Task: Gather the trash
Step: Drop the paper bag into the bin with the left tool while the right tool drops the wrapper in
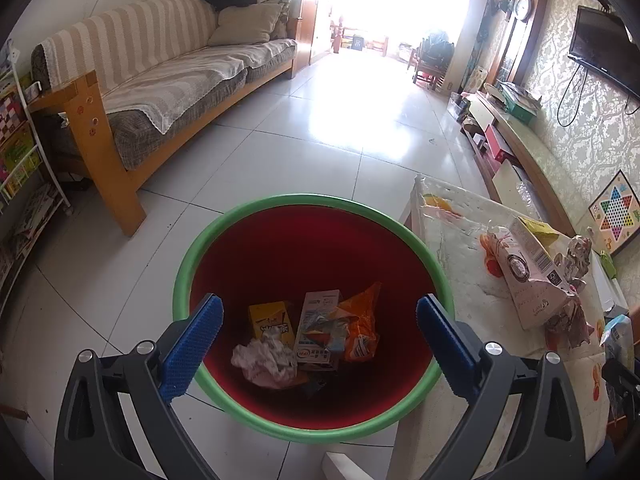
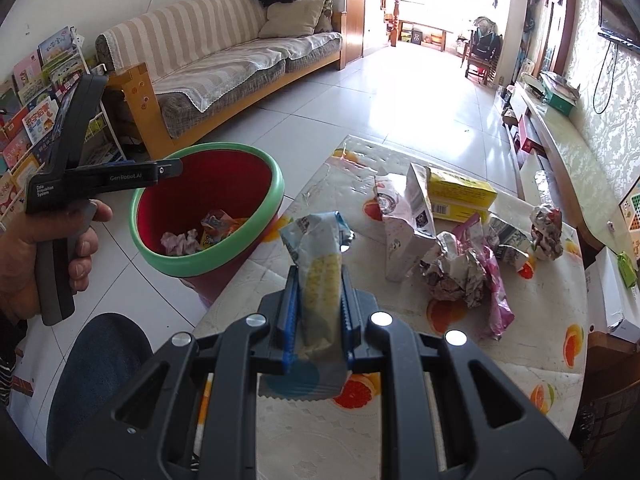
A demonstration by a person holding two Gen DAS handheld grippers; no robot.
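A red bin with a green rim (image 1: 256, 216) (image 2: 236, 256) stands on the floor beside the table. It holds a yellow carton (image 1: 272, 318), a white carton (image 1: 318, 328), an orange wrapper (image 1: 360, 324) and crumpled paper (image 1: 266, 362). My left gripper (image 1: 320, 344) is open and empty above the bin; it also shows in the right wrist view (image 2: 176, 168). My right gripper (image 2: 320, 284) is shut on a blue and yellow snack wrapper (image 2: 320, 264), held above the table's near left part. More trash lies on the table (image 2: 400, 416): a white carton (image 2: 404, 220), a yellow box (image 2: 460, 196), crumpled foil wrappers (image 2: 460, 268).
A striped sofa (image 1: 168, 76) stands at the left, a book rack (image 2: 36, 100) beside it. A low TV shelf (image 2: 568, 152) runs along the right wall. A white box (image 2: 608, 288) sits at the table's right edge. The tiled floor (image 1: 340, 128) stretches ahead.
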